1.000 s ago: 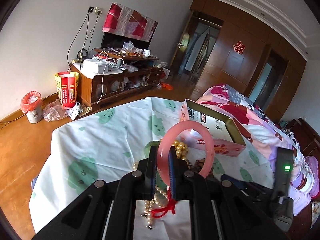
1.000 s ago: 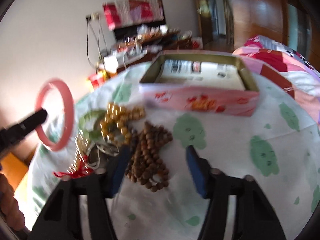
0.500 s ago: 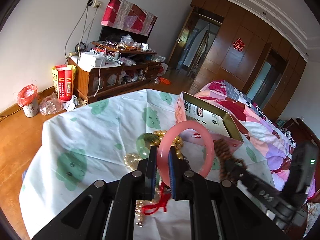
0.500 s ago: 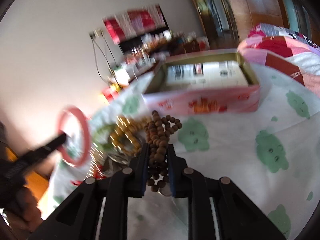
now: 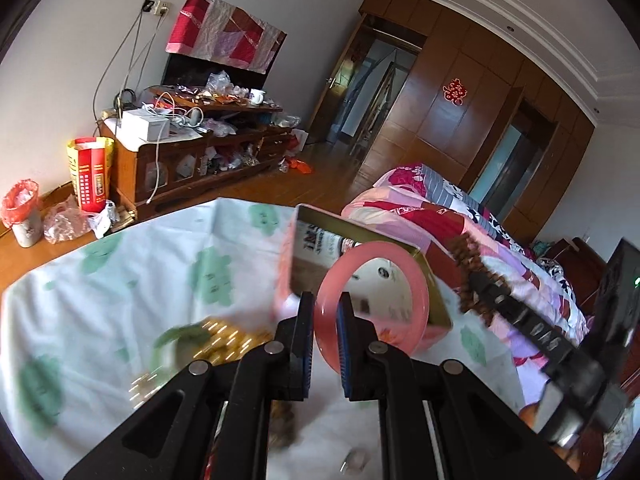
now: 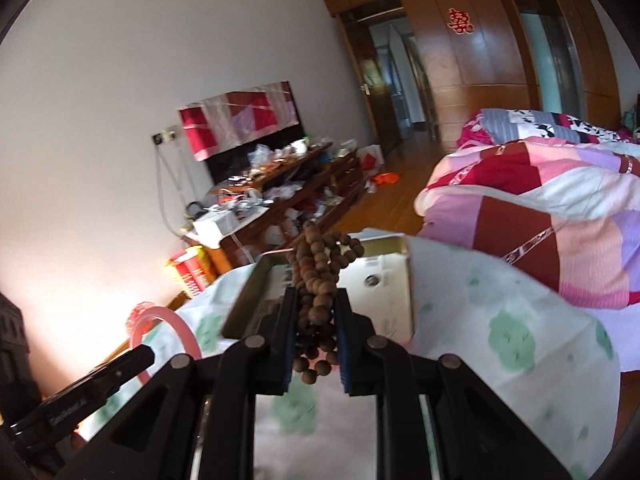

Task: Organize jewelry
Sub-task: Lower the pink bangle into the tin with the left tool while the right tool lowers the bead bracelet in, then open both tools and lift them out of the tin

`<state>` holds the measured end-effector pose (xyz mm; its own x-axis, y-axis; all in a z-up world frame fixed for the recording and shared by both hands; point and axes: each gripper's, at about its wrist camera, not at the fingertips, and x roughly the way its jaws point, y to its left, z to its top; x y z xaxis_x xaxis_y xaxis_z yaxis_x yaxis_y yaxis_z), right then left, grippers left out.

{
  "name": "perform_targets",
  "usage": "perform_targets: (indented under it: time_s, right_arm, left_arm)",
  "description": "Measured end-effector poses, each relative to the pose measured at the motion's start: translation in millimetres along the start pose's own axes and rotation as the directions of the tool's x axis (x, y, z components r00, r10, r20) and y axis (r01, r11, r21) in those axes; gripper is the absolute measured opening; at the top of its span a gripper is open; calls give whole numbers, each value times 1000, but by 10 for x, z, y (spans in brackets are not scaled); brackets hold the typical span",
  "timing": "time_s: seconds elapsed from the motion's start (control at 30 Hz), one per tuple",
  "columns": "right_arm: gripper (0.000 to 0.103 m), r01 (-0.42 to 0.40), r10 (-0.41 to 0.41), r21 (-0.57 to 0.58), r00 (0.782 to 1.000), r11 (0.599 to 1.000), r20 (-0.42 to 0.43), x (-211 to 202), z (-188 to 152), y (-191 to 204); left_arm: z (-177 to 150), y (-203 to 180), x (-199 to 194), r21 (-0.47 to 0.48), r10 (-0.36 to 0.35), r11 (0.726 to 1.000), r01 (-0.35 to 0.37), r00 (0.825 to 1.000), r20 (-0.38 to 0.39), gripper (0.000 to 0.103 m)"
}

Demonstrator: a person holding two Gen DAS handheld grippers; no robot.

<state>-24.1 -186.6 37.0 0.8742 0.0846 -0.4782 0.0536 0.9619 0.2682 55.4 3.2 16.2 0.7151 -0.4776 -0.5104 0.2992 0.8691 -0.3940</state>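
Bedroom counter [image 5: 120,264]: left gripper [image 5: 325,312] clamps stiff, slippery pink bangle [image 5: 372,308] by rim; right gripper [image 6: 314,308] pinches floppy wooden beads [image 6: 316,280] mid-bunch, tin box [image 6: 384,276] ahead.

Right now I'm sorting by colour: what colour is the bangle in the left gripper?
Pink: the bangle shows best in the left wrist view.

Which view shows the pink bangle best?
The left wrist view: the pink bangle fills the centre, its full ring visible, pinched in the left gripper. The right wrist view shows only a blurred arc of it at the lower left.
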Motion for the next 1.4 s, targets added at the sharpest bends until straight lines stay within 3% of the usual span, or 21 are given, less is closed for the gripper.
perform_targets:
  time_s: [0.13,0.33,0.53,0.9,0.97,1.0,1.03,1.07,1.13,1.2,1.4]
  right_arm:
    - [20,48,-47,15,998,999,-30,351,164,-128]
    - [20,88,-87,20,994,996,-66,681,132,-307]
    - [20,99,-100,-14,990,995,-103,794,32,-396]
    - [24,107,-106,5,986,994,-130,936,-19,-452]
    - [37,110,-109,7,988,994,-109,903,6,-472]
    - [53,117,-116,8,989,993,-90,910,-5,-486]
    - [64,114,-113,13,992,993,-62,890,-1,-486]
    - [68,120,-119,20,992,993,-32,859,-1,-500]
    - [76,153,-154,24,988,988,31,784,8,-530]
    - [76,188,-190,41,979,981,67,721,21,-572]
    - [77,233,-248,136,964,963,99,608,32,-773]
  left_arm:
    - [62,-165,375,24,31,999,-31,999,-7,10]
    - [66,-270,829,49,83,996,-80,995,-51,10]
    - [2,-345,1006,113,131,986,-123,989,-66,11]
    - [42,-373,1080,131,158,981,-147,984,-83,12]
    - [43,-395,1081,138,172,977,-160,982,-77,22]
    - [43,-407,1070,141,185,975,-174,980,-68,28]
    - [42,-416,1051,144,197,972,-188,979,-55,46]
    - [38,-431,1010,146,213,968,-206,977,-32,63]
    - [30,-461,935,150,216,965,-216,976,15,70]
    - [15,-495,862,159,218,962,-224,974,56,72]
    - [-22,-535,814,190,253,947,-259,966,56,73]
